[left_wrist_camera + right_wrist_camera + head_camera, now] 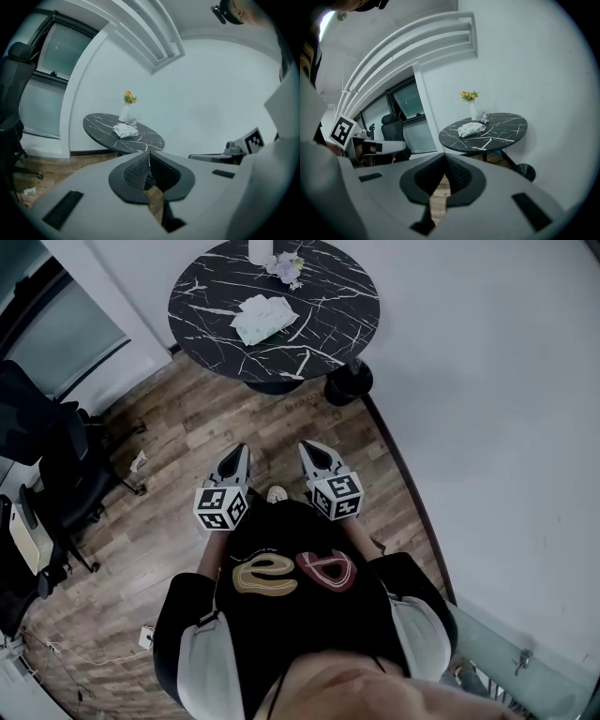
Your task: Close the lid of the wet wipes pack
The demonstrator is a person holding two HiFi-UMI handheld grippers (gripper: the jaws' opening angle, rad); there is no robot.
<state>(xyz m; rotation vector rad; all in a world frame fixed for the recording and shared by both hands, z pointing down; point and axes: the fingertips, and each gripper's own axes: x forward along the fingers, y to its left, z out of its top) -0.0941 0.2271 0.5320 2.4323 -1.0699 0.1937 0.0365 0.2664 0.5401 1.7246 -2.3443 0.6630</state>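
Observation:
The wet wipes pack [263, 317], white with pale green, lies on a round black marble table [319, 329] far ahead of me. It also shows small in the left gripper view as the wet wipes pack [125, 131] and in the right gripper view as the wet wipes pack [470, 128]. Whether its lid stands open is too small to tell. My left gripper [238, 455] and right gripper [310, 450] hang side by side over the wooden floor, well short of the table. Both are shut, tips together, with nothing held: left gripper [149, 153], right gripper [444, 157].
A white vase with flowers [284, 261] stands at the table's far side. A black round stool or base [348, 382] sits by the table's right. A black office chair [58, 465] stands left. White walls curve along the right; wooden floor [178, 437] lies between me and the table.

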